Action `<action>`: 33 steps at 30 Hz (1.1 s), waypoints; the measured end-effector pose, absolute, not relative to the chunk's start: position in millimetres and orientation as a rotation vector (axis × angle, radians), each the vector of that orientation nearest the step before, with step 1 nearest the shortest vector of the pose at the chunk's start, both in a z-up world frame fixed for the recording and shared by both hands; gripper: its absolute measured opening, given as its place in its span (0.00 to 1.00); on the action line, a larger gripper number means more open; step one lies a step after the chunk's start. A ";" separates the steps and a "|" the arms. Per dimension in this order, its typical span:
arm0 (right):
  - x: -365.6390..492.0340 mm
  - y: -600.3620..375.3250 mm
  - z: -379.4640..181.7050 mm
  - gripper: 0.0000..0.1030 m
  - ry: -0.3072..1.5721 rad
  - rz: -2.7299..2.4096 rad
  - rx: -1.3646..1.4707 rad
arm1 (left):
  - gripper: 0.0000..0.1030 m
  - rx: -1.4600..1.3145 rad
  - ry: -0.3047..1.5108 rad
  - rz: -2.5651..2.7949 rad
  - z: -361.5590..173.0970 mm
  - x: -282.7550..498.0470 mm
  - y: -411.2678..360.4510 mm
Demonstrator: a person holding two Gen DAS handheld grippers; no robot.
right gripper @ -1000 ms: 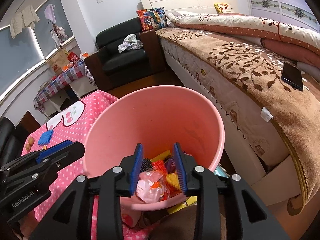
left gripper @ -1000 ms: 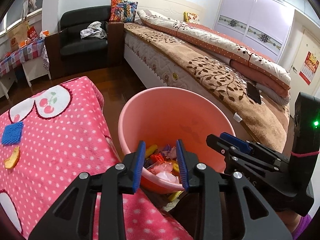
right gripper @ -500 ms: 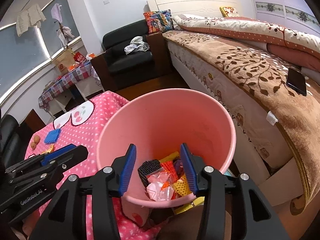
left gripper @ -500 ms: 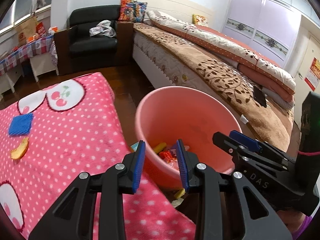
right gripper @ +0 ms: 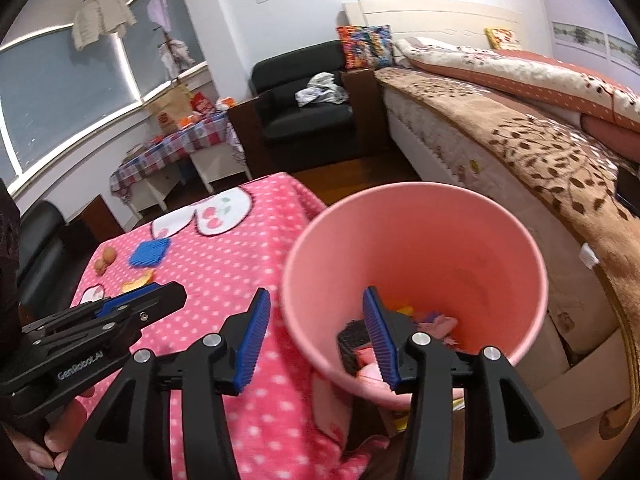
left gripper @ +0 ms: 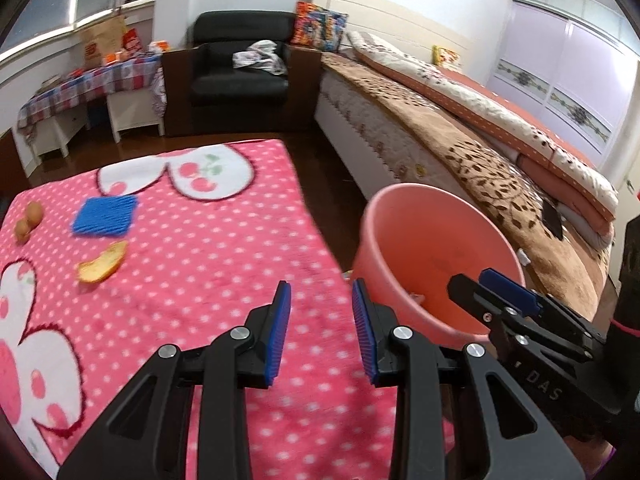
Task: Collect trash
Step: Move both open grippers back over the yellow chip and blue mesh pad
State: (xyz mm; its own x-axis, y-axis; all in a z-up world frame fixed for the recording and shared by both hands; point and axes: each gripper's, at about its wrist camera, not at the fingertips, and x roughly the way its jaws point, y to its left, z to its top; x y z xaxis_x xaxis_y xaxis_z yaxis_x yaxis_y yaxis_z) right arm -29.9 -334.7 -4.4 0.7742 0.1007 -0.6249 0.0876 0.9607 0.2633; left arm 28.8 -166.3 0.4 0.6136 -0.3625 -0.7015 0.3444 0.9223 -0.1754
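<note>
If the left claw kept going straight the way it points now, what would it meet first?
Most likely the pink polka-dot blanket: the open left claw aims along its right edge, just left of the pink bucket. The orange peel and blue square lie well off to the left. Depth is uncertain.

Black plastic left gripper (left gripper: 321,312) and right gripper (right gripper: 316,332), blue ridged pads (left gripper: 280,332), silver screws (left gripper: 401,332), maybe "GenRobot.AI" lettering.
</note>
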 end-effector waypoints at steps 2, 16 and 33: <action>-28.7 -325.8 -3.3 0.46 0.689 0.023 0.281 | 0.31 -0.034 0.815 -0.386 -0.3 28.6 -155.5; -2.8 -257.7 -7.2 0.46 0.725 0.146 0.211 | 0.31 -0.150 0.828 -0.175 -11.0 47.2 -58.1; 46.9 -196.5 -21.3 0.46 0.766 0.266 0.147 | 0.31 -0.298 0.873 -0.039 -40.8 94.4 16.5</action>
State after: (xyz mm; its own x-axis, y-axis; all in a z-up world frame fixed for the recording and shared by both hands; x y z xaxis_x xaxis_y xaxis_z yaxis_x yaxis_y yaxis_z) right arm 46.9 -196.5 -21.3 0.6896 0.2896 -0.6637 -0.1834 0.9565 0.2268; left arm 94.4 16.5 -40.8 0.6446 -0.1544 -0.7487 -0.0874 0.9581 -0.2729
